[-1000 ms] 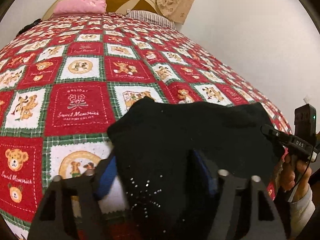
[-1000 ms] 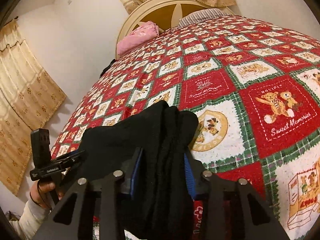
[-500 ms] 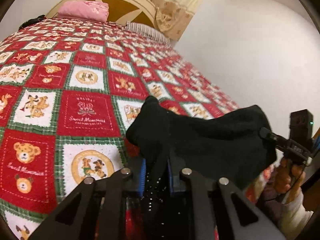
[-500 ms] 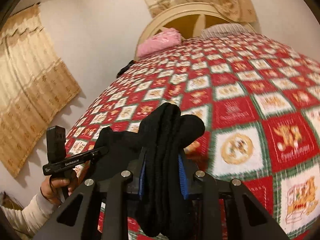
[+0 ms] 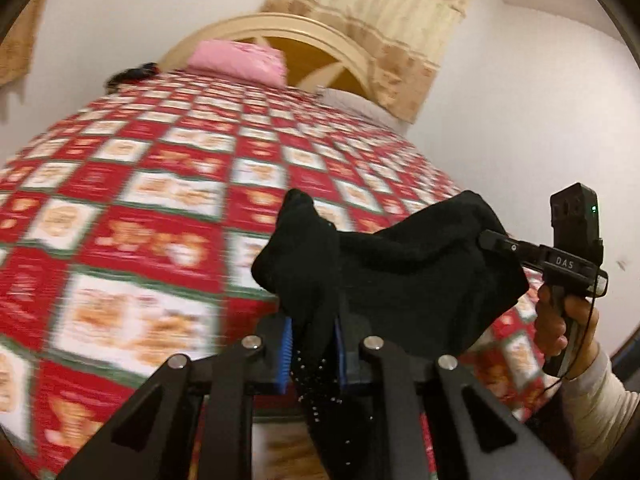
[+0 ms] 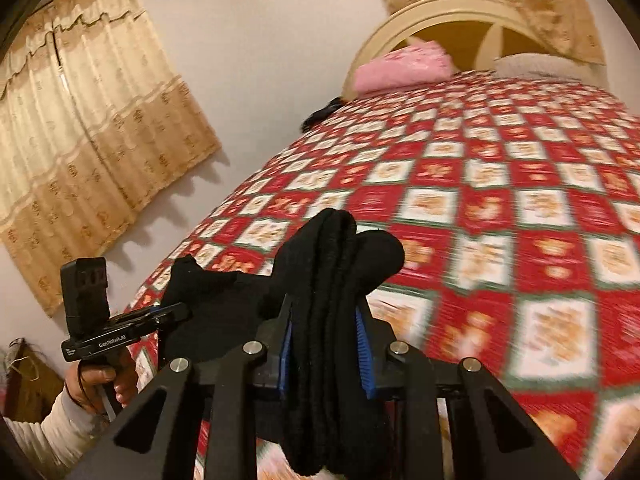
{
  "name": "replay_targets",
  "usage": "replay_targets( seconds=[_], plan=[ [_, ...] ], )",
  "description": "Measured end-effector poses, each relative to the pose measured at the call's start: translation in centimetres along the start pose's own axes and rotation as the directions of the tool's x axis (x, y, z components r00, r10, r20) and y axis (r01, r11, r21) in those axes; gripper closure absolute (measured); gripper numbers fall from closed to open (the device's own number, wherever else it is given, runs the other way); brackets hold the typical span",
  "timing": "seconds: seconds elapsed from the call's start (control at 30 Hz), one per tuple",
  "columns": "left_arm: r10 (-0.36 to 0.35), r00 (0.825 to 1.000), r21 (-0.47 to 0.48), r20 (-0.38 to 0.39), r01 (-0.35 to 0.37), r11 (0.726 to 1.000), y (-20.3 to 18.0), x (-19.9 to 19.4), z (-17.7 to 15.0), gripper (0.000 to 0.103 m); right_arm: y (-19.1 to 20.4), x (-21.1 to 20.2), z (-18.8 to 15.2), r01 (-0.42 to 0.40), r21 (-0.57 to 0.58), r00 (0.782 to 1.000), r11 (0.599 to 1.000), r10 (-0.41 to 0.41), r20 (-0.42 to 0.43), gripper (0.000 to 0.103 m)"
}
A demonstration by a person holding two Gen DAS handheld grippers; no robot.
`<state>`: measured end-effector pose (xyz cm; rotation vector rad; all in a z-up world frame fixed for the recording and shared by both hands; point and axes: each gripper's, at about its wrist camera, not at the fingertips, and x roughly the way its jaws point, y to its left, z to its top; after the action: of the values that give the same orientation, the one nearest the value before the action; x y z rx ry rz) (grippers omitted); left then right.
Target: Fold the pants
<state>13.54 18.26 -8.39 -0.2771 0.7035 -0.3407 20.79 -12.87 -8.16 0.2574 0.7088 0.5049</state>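
While both cameras look toward the headboard, the black pants (image 5: 400, 280) hang in the air above the near end of the quilt (image 5: 132, 216), stretched between the two tools and not resting on it as far as either view shows. The left gripper (image 5: 310, 346) pinches a bunched edge of the fabric between its blue pads (image 5: 287, 354); a tuft stands up above the jaws and a speckled length hangs below them. The right gripper (image 6: 325, 350) likewise clamps several stacked layers of the cloth, which rise above the jaws in parallel ridges and droop below. The layering at the right grip suggests that at least one fold is already in the garment, though the count of layers cannot be told. No flat, finished bundle lies on the bed. Judged from this, the task stands in its middle: the garment is gathered and lifted, and what remains is to lay it down on the quilt, make any last fold, and release it. A pink pillow (image 6: 400, 66) rests far off against the headboard (image 6: 452, 12).
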Motion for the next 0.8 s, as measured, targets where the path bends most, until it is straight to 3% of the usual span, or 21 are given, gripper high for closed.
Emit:
replay_targets(
  seconds=[0.17, 0.33, 0.4, 0.6, 0.8],
  plan=[
    [0.094, 0.996, -0.029, 0.003, -0.093, 0.995, 3.8, -0.6, 0.0, 0.085, 2.1, 6.4, 1.0, -0.075, -0.002, 0.996, 0.997, 0.075, -0.044, 0.075],
    [0.157, 0.987, -0.027, -0.038, -0.158, 0.987, 5.9, 0.7, -1.3, 0.085, 2.0, 10.5, 0.9, -0.081, 0.029, 0.993, 0.996, 0.083, -0.084, 0.075],
    [0.175, 0.984, -0.004, -0.047, -0.175, 0.985, 5.6, 1.3, -1.7, 0.083, 1.3, 11.2, 0.6, -0.070, 0.051, 0.992, 0.996, 0.074, -0.099, 0.075],
    [0.245, 0.969, 0.055, -0.038, -0.243, 0.969, 5.1, 2.6, -2.1, 0.066, -0.6, 12.3, 0.0, -0.028, 0.075, 0.989, 0.997, 0.039, -0.141, 0.075],
    [0.247, 0.968, 0.045, -0.041, -0.245, 0.968, 5.6, 2.3, -2.4, 0.062, -1.4, 12.9, -0.3, -0.005, 0.087, 0.987, 0.996, 0.018, -0.158, 0.075]
  ],
)
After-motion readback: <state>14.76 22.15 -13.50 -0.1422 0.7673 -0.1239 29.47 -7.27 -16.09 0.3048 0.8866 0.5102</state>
